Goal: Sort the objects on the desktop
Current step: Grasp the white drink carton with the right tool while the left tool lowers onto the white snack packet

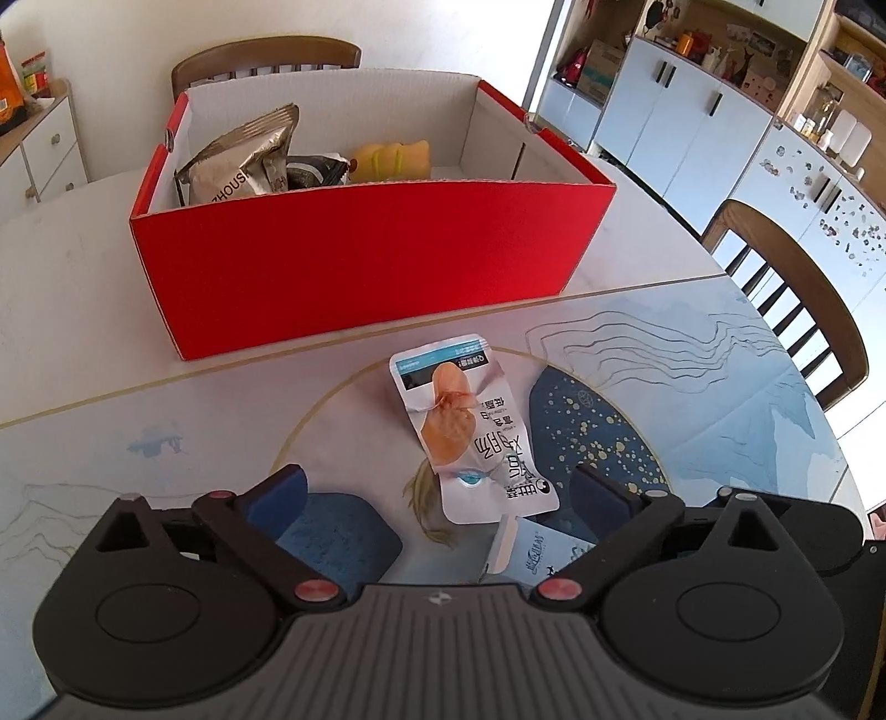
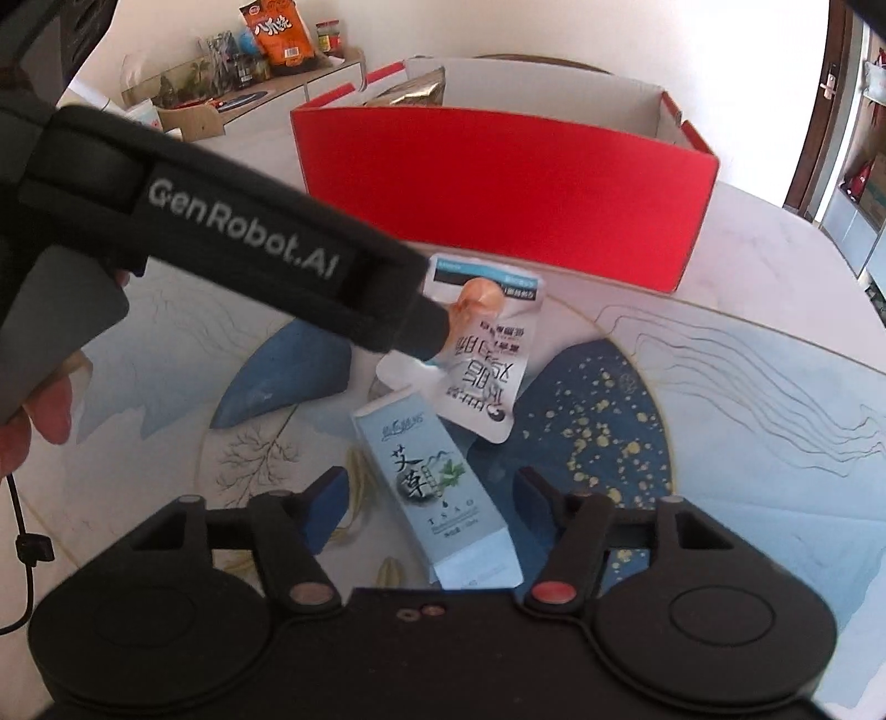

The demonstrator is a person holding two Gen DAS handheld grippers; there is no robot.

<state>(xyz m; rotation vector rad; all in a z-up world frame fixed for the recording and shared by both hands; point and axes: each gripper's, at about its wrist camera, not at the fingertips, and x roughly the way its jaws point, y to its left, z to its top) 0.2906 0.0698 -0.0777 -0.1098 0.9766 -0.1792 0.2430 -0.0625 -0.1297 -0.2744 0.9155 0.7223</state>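
A white snack pouch (image 1: 470,426) with a chicken picture lies flat on the table; it also shows in the right wrist view (image 2: 476,360). A pale blue carton (image 2: 437,493) lies just nearer, its corner visible in the left wrist view (image 1: 531,548). My left gripper (image 1: 443,493) is open, its fingers either side of the pouch's near end. My right gripper (image 2: 432,498) is open around the carton. The left gripper's black body (image 2: 232,238) crosses the right wrist view and hides part of the pouch. A red box (image 1: 360,243) behind holds several snack packs.
The table has a blue and white patterned top (image 1: 692,387). Wooden chairs stand behind the box (image 1: 266,61) and at the right (image 1: 797,299). Cabinets (image 1: 692,116) line the far right. A sideboard with jars and a snack bag (image 2: 282,33) stands at the back left.
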